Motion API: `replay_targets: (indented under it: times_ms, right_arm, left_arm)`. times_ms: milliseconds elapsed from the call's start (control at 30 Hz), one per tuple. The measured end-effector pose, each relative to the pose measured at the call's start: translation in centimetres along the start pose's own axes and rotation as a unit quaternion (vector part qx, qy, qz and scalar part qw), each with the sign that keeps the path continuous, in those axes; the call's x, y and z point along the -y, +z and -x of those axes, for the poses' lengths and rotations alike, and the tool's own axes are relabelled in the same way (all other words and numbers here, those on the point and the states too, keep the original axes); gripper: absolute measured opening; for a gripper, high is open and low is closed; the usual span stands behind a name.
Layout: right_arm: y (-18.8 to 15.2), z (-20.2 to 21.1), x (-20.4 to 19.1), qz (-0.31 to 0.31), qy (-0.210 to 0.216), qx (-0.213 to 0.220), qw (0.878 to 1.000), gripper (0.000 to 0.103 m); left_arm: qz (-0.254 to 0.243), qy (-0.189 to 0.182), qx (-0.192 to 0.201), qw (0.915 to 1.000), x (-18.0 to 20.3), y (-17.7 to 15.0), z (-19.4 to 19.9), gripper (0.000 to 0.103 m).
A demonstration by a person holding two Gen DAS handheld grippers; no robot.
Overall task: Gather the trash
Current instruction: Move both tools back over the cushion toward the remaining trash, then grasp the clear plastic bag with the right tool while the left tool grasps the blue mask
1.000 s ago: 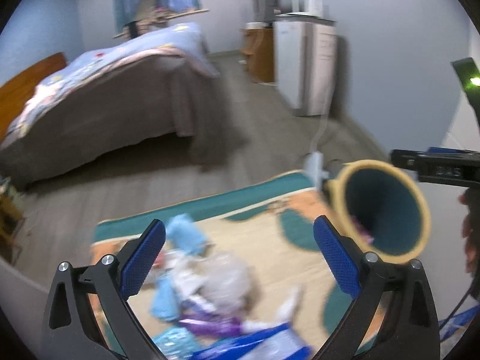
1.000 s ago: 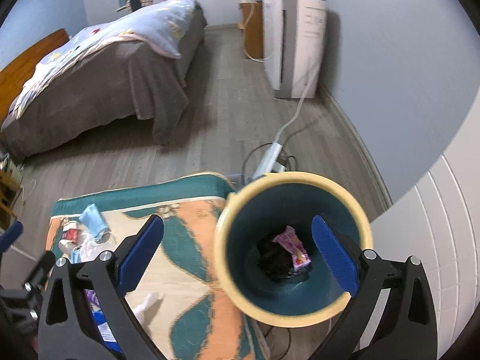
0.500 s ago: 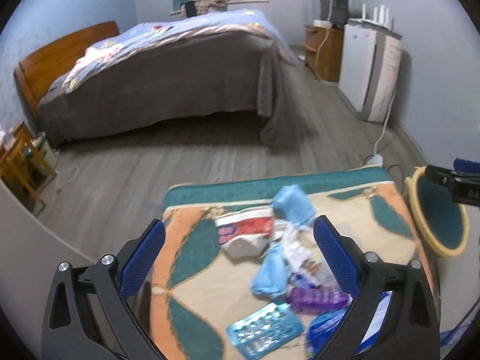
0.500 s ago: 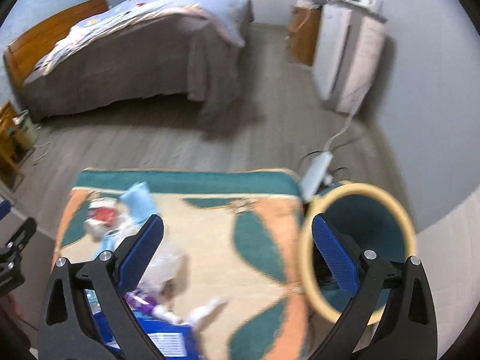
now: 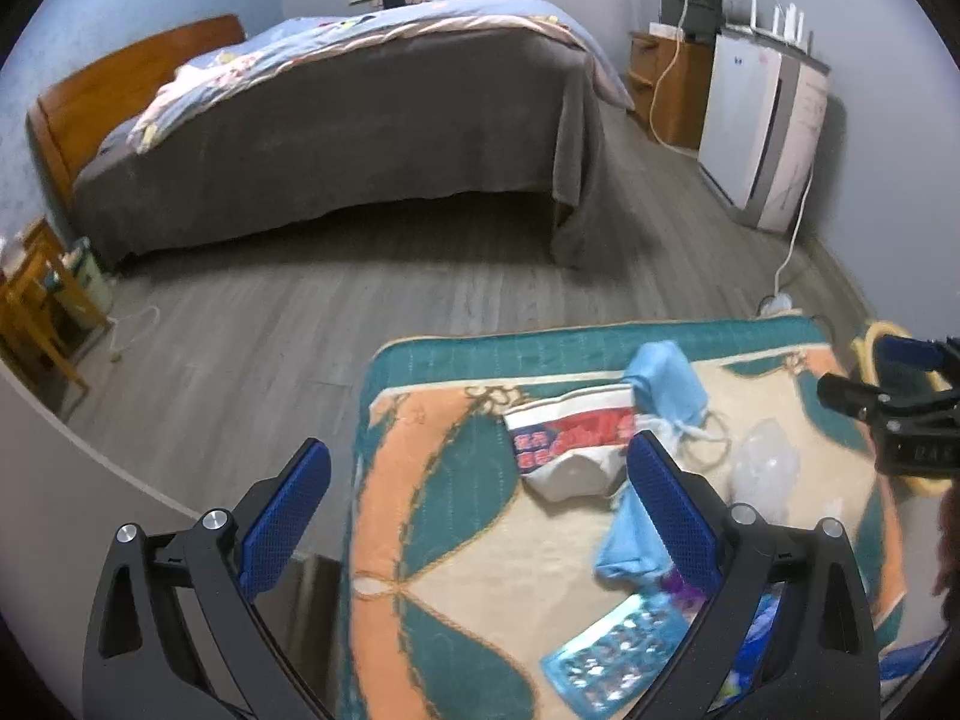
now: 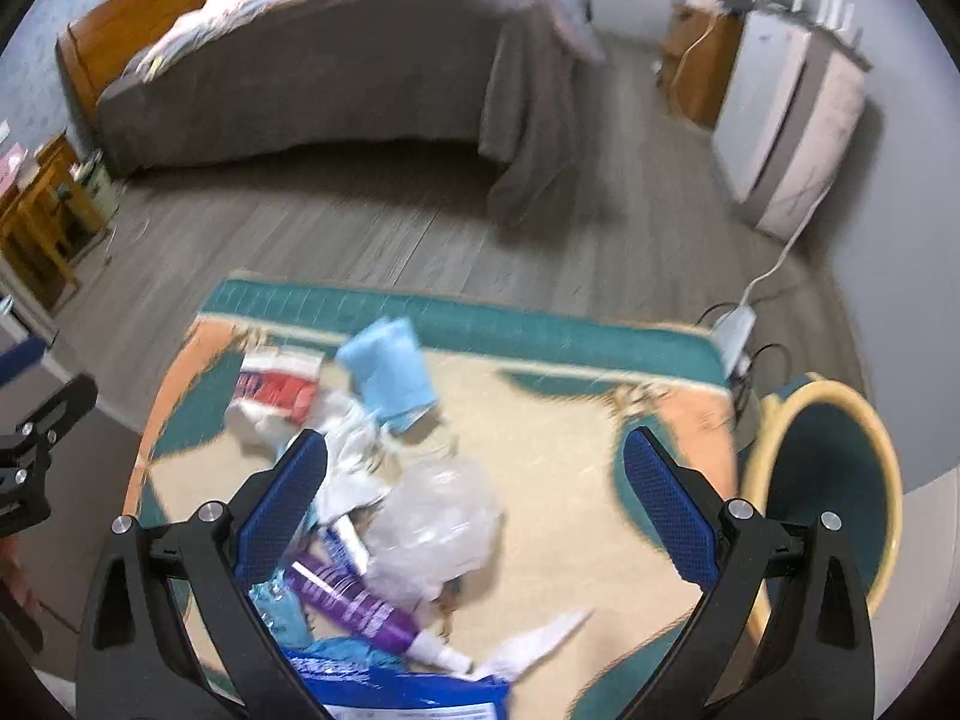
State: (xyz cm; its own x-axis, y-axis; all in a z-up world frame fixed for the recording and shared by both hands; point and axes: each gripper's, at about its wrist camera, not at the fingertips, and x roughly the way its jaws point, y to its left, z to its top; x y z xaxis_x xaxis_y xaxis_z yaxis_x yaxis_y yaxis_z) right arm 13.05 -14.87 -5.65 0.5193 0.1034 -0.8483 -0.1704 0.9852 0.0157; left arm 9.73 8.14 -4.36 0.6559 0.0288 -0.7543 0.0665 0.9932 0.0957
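Trash lies heaped on the mat (image 6: 540, 420): a wrapper (image 6: 276, 387) at the far left, a cloth (image 6: 390, 369) just right of it, a bag (image 6: 438, 528) nearer, a tube (image 6: 354, 600) before that. The bin (image 6: 828, 480) stands off the mat's right edge; the bed (image 6: 336, 60) lies beyond.

Two blue masks (image 5: 663, 381), one blister pack (image 5: 618, 651), one bin (image 6: 831, 480).

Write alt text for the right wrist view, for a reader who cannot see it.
The right gripper, jaws open and empty, hangs over a pile of trash on a teal, orange and cream mat: a crumpled clear bag, a purple tube and a blue cloth. A yellow-rimmed bin stands at right; a bed lies beyond.
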Motion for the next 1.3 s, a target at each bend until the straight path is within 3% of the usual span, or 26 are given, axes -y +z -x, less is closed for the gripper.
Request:
replay_targets:
  times_ms: [133,233,367,567,733,833,900,1000,1100,1300]
  right_arm:
    - [-0.3,-0.6,-0.3,-0.001,-0.005,0.006,1.0,0.097]
    - [-0.6,-1.4,0.4,-0.022,-0.022,-0.005,1.0,0.097]
    - [-1.8,-3.0,1.4,-0.043,0.001,-0.04,0.998,0.097]
    - [-2.9,-5.2,0.3,-0.019,0.019,-0.074,0.997,0.096]
    - [-3.4,-6.9,-0.6,-0.013,0.035,-0.1,0.994,0.09]
    - [-3.6,-7.4,-0.7,-0.01,0.047,-0.11,0.993,0.081]
    - [-3.8,-8.1,-0.6,-0.013,0.057,-0.128,0.99,0.063]
    - [-3.7,-8.3,0.2,-0.02,0.062,-0.134,0.989,0.047]
    - [-3.2,-7.5,1.5,-0.042,0.076,-0.122,0.989,0.041]
    - [-1.6,-4.9,4.1,-0.057,0.067,-0.076,0.993,0.039]
  left_arm:
    - [-0.026,0.029,-0.023,0.999,0.0,-0.4,-1.3,0.098]
    - [-0.006,0.02,-0.037,0.9991,-0.8,-0.5,-2.4,0.098]
    - [-0.005,0.017,-0.041,0.999,-1.1,-0.5,-3.7,0.098]
    - [0.005,0.011,-0.05,0.9987,-0.4,-0.1,-5.3,0.098]
    - [-0.003,0.001,-0.061,0.9981,0.9,-0.4,-6.7,0.098]
    - [-0.022,0.001,-0.072,0.9971,2.2,-0.8,-7.9,0.098]
    - [-0.03,-0.004,-0.072,0.997,3.0,-0.6,-8.4,0.098]
    - [-0.029,-0.014,-0.063,0.9975,3.7,-0.2,-8.6,0.098]
    - [-0.032,-0.02,-0.06,0.9975,4.7,0.3,-9.1,0.098]
    - [-0.037,-0.035,-0.06,0.9969,6.9,1.1,-10.4,0.098]
